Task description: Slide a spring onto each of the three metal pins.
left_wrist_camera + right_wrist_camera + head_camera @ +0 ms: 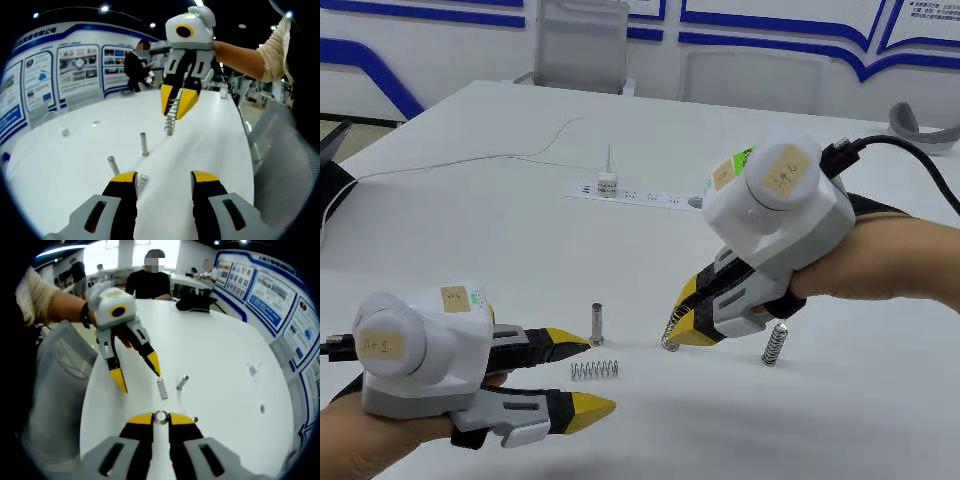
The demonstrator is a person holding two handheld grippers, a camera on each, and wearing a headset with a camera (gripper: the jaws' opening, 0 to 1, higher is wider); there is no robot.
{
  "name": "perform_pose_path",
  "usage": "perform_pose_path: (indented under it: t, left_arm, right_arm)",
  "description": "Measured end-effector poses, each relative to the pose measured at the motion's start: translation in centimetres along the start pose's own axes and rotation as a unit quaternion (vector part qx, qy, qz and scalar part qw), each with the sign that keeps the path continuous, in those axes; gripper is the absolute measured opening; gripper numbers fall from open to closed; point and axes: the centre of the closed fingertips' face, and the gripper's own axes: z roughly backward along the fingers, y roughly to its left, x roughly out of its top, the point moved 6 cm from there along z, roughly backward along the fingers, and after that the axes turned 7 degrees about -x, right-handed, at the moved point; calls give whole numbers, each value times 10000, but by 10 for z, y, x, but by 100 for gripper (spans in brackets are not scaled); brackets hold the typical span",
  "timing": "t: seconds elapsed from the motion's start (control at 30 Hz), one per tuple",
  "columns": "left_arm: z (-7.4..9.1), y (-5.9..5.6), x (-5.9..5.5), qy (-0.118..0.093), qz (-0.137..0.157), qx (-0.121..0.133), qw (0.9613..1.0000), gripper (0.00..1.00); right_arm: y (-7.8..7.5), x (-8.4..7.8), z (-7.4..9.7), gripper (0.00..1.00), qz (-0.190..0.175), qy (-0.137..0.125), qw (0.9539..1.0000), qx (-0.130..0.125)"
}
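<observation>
Left hand-held gripper (164,176) hovers released, loose spring (142,183) at its jaw tips; right hand-held gripper (685,322) grasps a second spring (669,330).

Left gripper (595,376), held low and level at the near left with jaws apart; right gripper (682,322), angled steeply downward from the right, jaws closed on a spring (669,333).

You have nothing legible here: the tan paper stickers (786,172) on your right gripper (682,322) and left gripper (600,375) bear handwriting too faint to read, and the blue-framed wall posters (80,60) are blurred.
</observation>
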Motion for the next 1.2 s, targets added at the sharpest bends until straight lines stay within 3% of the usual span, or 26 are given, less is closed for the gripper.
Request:
perform_pose_path:
  t: [0.53, 1.2]
  left_arm:
    - [9, 4, -8, 0, 158, 195, 9997, 51]
    - [11, 5, -12, -99, 320, 348, 9988, 57]
  right_arm:
    - [-28, -7, 1, 12, -206, 72, 9993, -291]
    - [-54, -17, -28, 12, -420, 396, 9978, -322]
